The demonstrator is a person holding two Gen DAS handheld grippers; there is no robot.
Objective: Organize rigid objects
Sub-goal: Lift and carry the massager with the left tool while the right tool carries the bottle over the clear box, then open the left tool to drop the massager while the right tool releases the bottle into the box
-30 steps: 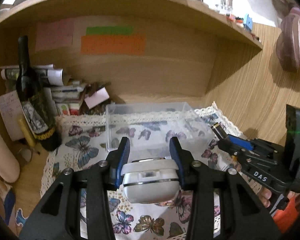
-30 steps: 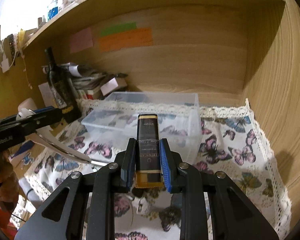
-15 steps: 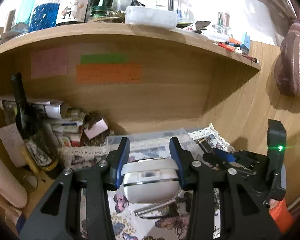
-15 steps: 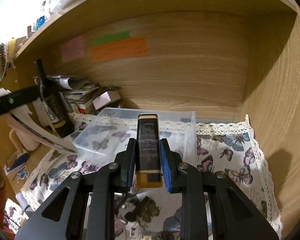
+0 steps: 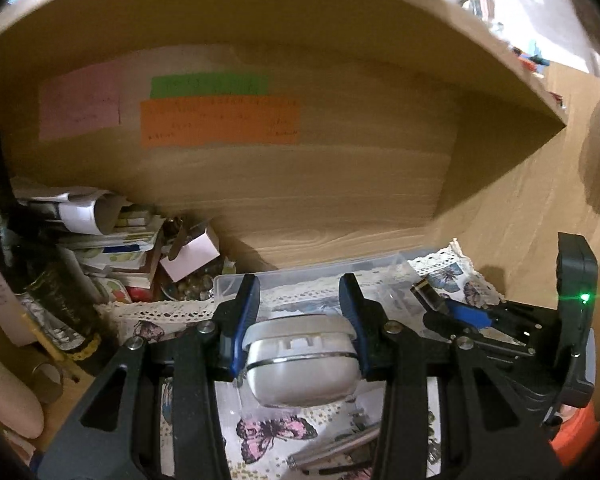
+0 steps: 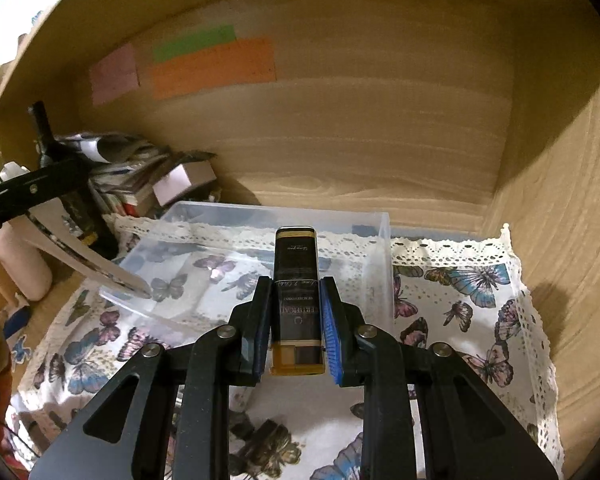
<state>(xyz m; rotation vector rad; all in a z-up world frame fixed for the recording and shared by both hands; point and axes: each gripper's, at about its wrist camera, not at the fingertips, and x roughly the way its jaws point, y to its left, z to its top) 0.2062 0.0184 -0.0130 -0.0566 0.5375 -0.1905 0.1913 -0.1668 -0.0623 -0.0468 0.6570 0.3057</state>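
My left gripper (image 5: 298, 300) is shut on a white rounded case (image 5: 302, 360) with a silver band, held above the butterfly cloth in front of the clear plastic box (image 5: 320, 276). My right gripper (image 6: 293, 298) is shut on a black and gold flat bottle (image 6: 296, 292), held over the near edge of the same clear box (image 6: 260, 248), which looks empty. The right gripper also shows at the right of the left wrist view (image 5: 452, 312). Part of the left gripper crosses the left side of the right wrist view (image 6: 32, 192).
A dark wine bottle (image 5: 24, 264) and a pile of papers and small boxes (image 5: 112, 240) stand at the back left. A wooden shelf (image 5: 260, 12) hangs overhead and wooden walls (image 6: 560, 200) close the back and right. A metal pen-like item (image 5: 332, 450) lies on the butterfly cloth (image 6: 460, 300).
Both grippers have dropped and moved forward toward the clear box, still holding their objects. The upper shelf's contents have left the left wrist view.
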